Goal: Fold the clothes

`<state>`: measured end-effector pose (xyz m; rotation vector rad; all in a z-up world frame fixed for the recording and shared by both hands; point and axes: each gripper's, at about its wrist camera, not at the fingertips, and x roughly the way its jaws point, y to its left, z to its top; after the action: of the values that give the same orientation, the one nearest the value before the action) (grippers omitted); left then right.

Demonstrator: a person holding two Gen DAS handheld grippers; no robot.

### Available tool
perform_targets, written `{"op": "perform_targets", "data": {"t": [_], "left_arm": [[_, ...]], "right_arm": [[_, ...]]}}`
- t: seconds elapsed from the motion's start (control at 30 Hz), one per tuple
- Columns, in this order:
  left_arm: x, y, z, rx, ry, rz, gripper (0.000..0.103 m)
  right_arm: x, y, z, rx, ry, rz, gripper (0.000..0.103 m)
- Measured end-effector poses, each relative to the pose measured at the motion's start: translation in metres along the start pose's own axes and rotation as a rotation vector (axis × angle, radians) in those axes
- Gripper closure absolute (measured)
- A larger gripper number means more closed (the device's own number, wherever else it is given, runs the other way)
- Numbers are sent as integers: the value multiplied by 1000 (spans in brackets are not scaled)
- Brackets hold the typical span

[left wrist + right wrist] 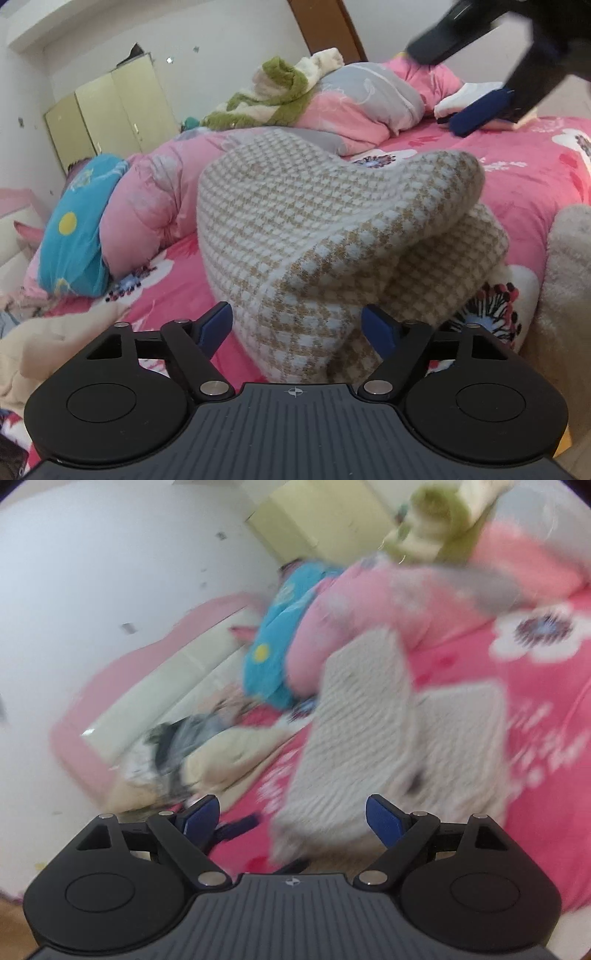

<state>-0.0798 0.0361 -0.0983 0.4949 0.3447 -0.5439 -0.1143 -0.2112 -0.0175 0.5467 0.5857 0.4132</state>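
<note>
Left tongs sit right at the bottom of the left view, blue pads spread, with the near corner of the sweater poking in between them. The pads aren't pressing on it, as far as I can see. That sweater is a beige-and-white checked knit, lying in a folded hump on the bed dead centre, one flap bulging over toward 2 o'clock. Pink flowery sheet all around it.

Further back, a rolled pink quilt with a blue pillow at 9 o'clock, and a green-and-white fleece heaped on more pink bedding at 12. The right tongs hang up at 1 o'clock, well apart from the knit, fingers wide.

Right view is super blurry. Its own tongs are spread with nothing pinched; the sweater lies just past them, toward 12. A cream fluffy thing and dark clothes sit at 10 o'clock, and a yellow cupboard is far off at 12.
</note>
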Motion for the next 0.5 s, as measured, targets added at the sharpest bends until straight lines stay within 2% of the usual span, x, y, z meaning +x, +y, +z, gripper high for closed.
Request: {"op": "perform_targets", "data": {"t": [0.07,0.1,0.17,0.27,0.33,0.37,0.4,0.5], "left_arm": [[0,-2,-3,22,-11,-4,32],[1,-4,-4,36,-11,-9,35],[4,-10,-6,71,-16,-1,36],[7,-16,-8,114,-30,29,44],[7,-17,-8,119,-29,40,48],[6,-15,-9,116,-33,39,51],[4,-14,-10,114,-36,37,55],[-1,-10,-15,139,-50,17,58]], "right_arm": [[9,-14,11,45,9,-64,24],[22,-22,15,68,35,-79,26],[48,-34,20,99,89,-114,31],[85,-34,11,100,166,-105,35],[95,-33,8,92,182,-112,53],[91,-32,6,91,175,-98,74],[88,-31,5,91,168,-83,86],[63,-35,1,151,109,13,89]]}}
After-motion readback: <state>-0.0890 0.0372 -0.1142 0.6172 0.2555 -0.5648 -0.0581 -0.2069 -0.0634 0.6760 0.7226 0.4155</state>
